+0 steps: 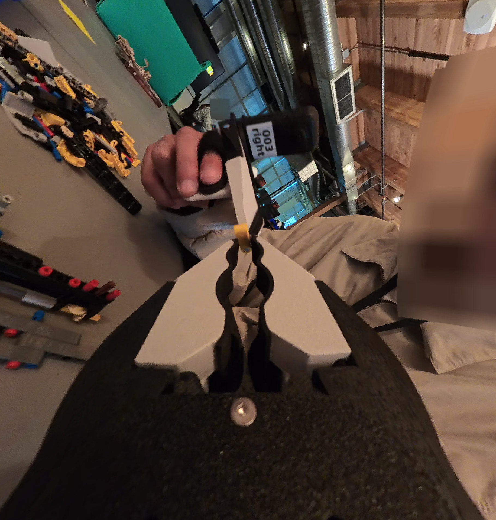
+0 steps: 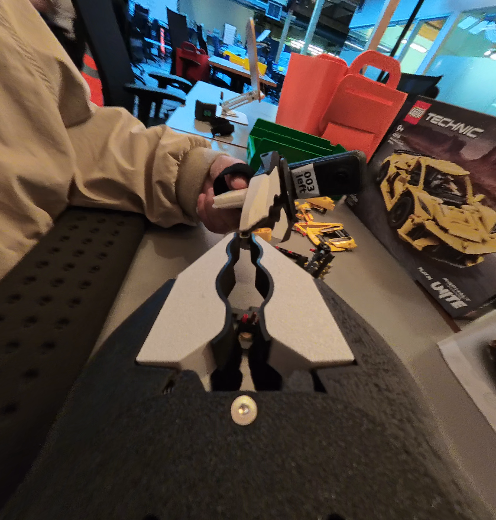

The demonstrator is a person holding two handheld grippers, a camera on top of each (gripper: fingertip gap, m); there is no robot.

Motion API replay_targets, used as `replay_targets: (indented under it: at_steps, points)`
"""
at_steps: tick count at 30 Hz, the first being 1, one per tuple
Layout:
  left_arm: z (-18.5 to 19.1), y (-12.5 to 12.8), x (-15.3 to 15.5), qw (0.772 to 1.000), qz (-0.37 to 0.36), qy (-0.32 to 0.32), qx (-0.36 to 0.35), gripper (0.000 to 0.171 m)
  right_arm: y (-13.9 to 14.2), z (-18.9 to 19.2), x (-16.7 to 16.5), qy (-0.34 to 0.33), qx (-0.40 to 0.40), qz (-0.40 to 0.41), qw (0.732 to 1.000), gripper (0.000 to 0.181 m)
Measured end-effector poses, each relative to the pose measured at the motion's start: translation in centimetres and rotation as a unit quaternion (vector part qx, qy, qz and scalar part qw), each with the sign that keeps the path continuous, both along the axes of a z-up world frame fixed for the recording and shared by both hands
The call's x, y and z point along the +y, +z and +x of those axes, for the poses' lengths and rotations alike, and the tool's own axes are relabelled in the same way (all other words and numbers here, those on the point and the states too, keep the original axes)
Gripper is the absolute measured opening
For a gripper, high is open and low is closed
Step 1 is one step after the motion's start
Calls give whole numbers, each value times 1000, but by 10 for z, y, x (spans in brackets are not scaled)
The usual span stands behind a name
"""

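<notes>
Left wrist view: the left gripper (image 1: 243,248) is seen nearly closed, with only a narrow slot left at the tips. A small yellow piece (image 1: 242,236) is pinched in that slot. The piece is held straight ahead of this claw, at the very tips. Half of it sticks out past them. Its long axis is laid roughly along the claw's fingers, tilted slightly. The free end is pointed forward, away from the claw body, toward the other tool.

The right gripper (image 2: 244,240) is brought in from the opposite side, tip to tip with the left one. Its jaws are also drawn almost together. A small end of the piece is seen just at its tips in the right wrist view. Whether it is actually clamped there cannot be told. Both claws are about equally near; firm hold is only confirmed for the left.

Each tool is held by a hand: right hand (image 1: 179,168), left hand (image 2: 215,202) in a beige sleeve (image 2: 128,168).

Left of the left claw, well apart, a pile of loose building parts (image 1: 66,118) is spread on the grey table (image 1: 114,230). Nearer is a black beam with red pins (image 1: 44,278). Ahead-right of the right claw are a yellow half-built assembly (image 2: 325,237), a printed box (image 2: 438,225), a green bin (image 2: 283,143) and an orange bag (image 2: 339,98).
</notes>
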State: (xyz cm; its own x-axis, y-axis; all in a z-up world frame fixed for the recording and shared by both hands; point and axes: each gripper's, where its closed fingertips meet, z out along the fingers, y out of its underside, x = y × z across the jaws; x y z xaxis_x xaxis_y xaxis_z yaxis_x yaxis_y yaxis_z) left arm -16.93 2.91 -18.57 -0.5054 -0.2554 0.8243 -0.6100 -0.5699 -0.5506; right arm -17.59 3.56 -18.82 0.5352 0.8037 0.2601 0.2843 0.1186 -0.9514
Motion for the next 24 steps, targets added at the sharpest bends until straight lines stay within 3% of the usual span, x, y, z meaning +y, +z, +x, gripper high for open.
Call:
replay_targets:
  at_steps: [6, 9, 11, 13, 16, 17, 19, 21, 24]
  points:
    - [-5, -1, -8, 997, 80, 4, -19, 7, 2, 7, -11, 32, -3, -27, 999, 6]
    - [-13, 3, 24, 993, 100, 52, -31, 7, 48, 65, -21, 3, 112, -19, 993, 5]
    - [-8, 2, 26, 993, 95, 59, -30, 7, 30, 102, -14, -68, 79, -62, 993, 6]
    - [7, -25, 24, 983, 163, 82, 10, 8, 2, 139, -14, -148, 44, -150, 977, 5]
    - [27, -57, 39, 948, 278, 149, 43, 8, -48, 244, -30, -383, -53, -228, 894, 6]
    - [33, -62, 46, 937, 299, 175, 50, 8, -66, 270, -44, -426, -78, -263, 862, 6]
    - [41, -66, 54, 913, 344, 214, 43, 8, -92, 295, -62, -455, -80, -318, 828, 7]
    - [47, -69, 64, 866, 430, 255, 24, 8, -94, 310, -60, -479, -61, -308, 820, 22]
    - [51, -67, 71, 782, 552, 290, -7, 8, -58, 290, -34, -448, 17, -227, 864, 24]
